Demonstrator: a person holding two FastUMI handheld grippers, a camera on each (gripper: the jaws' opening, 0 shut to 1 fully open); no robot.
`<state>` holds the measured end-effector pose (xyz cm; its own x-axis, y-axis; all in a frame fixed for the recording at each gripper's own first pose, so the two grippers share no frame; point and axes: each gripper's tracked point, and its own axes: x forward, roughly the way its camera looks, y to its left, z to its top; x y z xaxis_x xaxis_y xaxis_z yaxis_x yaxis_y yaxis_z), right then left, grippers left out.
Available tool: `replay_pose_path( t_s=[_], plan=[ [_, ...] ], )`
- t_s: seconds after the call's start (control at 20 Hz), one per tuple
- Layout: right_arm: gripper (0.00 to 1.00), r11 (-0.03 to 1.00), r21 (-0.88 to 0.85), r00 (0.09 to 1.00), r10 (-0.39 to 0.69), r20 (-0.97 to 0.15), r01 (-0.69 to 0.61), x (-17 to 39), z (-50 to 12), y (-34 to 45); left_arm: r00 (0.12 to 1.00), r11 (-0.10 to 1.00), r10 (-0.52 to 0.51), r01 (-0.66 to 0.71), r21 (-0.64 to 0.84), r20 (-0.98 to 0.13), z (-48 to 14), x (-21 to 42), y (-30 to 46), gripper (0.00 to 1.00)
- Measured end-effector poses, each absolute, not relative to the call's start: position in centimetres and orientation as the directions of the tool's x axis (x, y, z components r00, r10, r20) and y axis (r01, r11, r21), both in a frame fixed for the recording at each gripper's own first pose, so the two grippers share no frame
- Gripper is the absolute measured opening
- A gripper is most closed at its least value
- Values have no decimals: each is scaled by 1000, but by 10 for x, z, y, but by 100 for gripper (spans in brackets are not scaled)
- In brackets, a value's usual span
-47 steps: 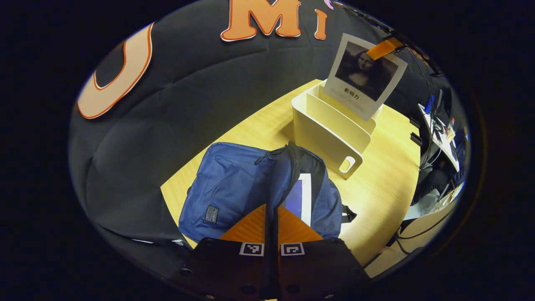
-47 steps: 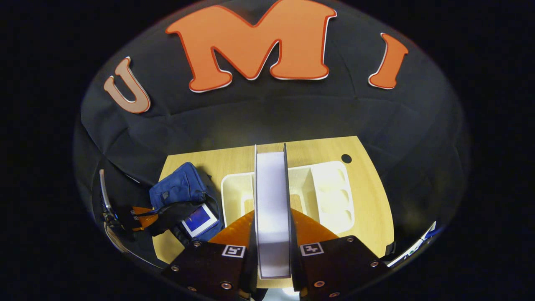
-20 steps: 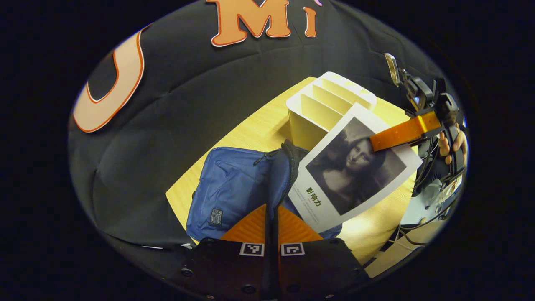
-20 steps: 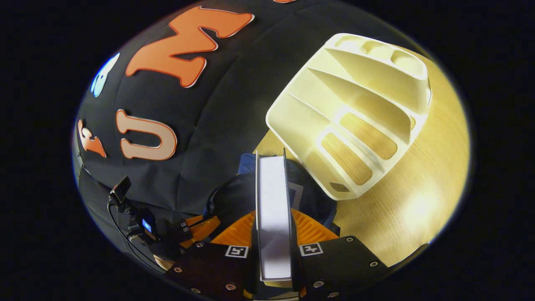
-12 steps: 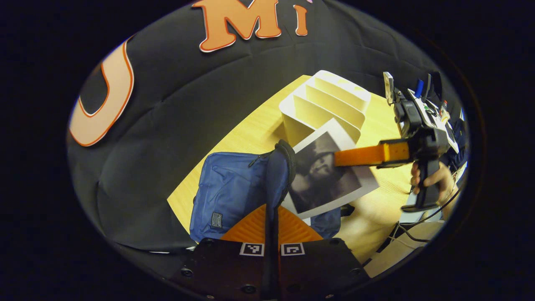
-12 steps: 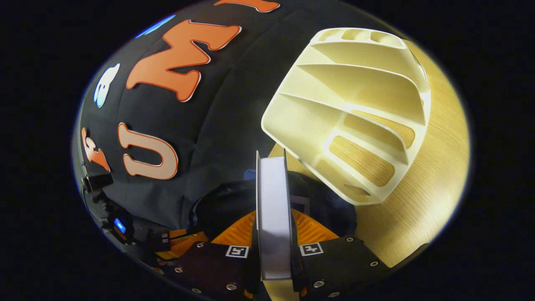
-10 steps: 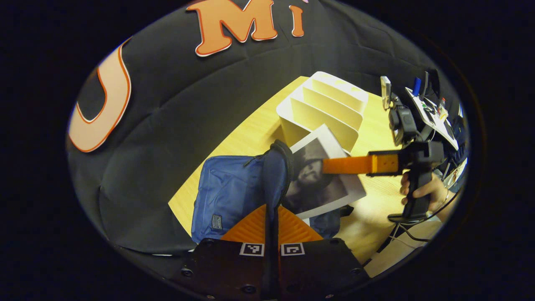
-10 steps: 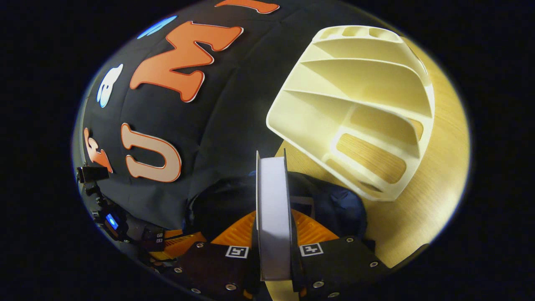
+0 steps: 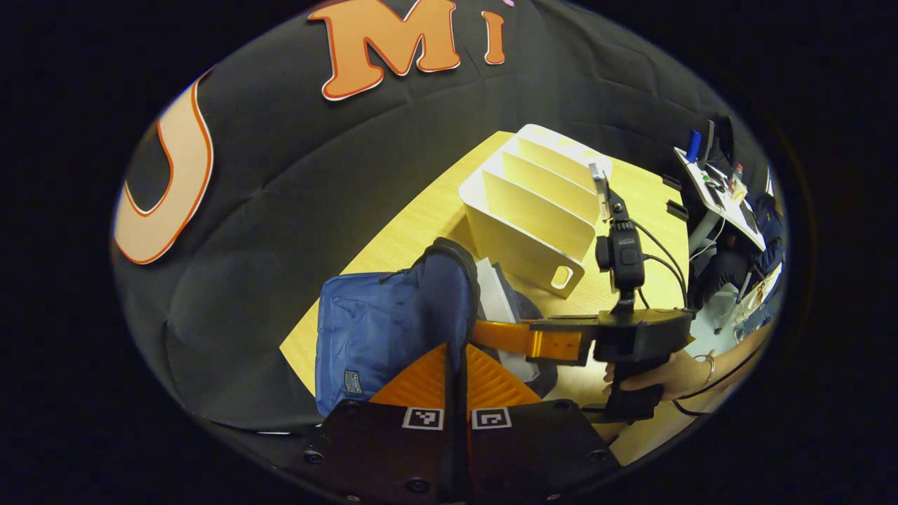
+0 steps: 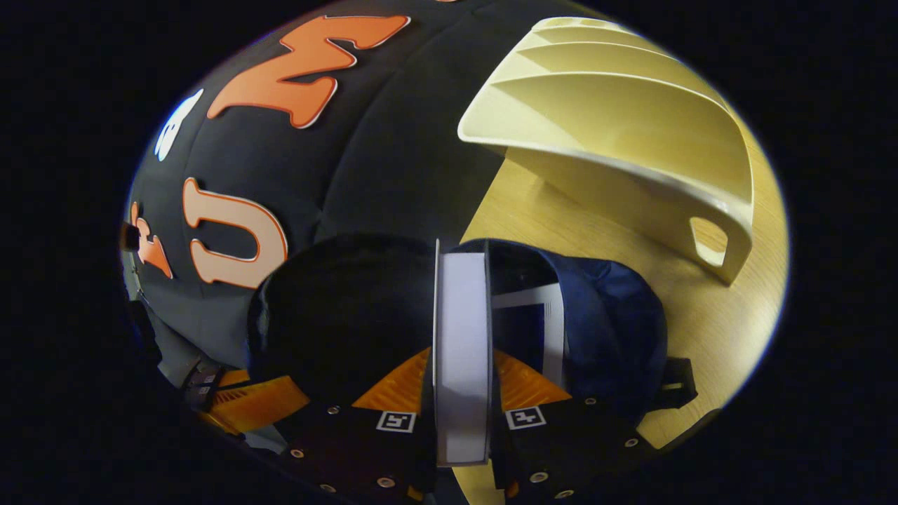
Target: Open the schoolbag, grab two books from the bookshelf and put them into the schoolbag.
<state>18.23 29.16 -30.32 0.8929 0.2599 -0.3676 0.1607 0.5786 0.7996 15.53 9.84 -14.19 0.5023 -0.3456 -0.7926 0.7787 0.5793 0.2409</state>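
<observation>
Your right tongs (image 10: 461,393) clamp the book (image 10: 461,337) edge-on | schoolbag (image 10: 603,330) mouth directly ahead | left tongs (image 9: 456,372) pinch its flap (image 9: 449,294) aside

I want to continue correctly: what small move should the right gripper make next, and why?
Probably push a little deeper, then open. The right gripper grips the book, partly inside the schoolbag, whose edge the left gripper pinches.
</observation>
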Motion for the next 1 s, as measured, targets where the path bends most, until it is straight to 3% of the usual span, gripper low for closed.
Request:
replay_pose_path(
  t_s=[0.15,0.3,0.35,0.4,0.45,0.5,0.6,1.0],
  plan=[
    [37,609,762,846,271,-459,219,178,-313,291,501,593,-345,772,230,-793,-143,155,101,0],
    [50,662,713,806,279,-522,232,170,-322,291,496,607,-345,766,214,-797,-146,152,103,1],
    [70,669,707,791,294,-537,232,166,-322,294,495,608,-346,765,211,-797,-147,151,102,0],
    [57,674,698,773,302,-558,240,163,-326,297,496,610,-344,764,212,-798,-148,151,103,1],
    [62,682,687,756,306,-579,250,160,-330,298,496,612,-341,762,212,-798,-148,151,103,1],
    [78,704,662,741,295,-603,258,157,-335,297,498,616,-341,759,211,-797,-150,151,104,1],
    [94,771,574,704,246,-667,275,150,-348,284,501,627,-338,751,207,-796,-152,150,106,1],
    [97,812,520,689,218,-691,265,135,-327,234,499,641,-335,743,195,-800,-166,141,105,1]
  ],
)
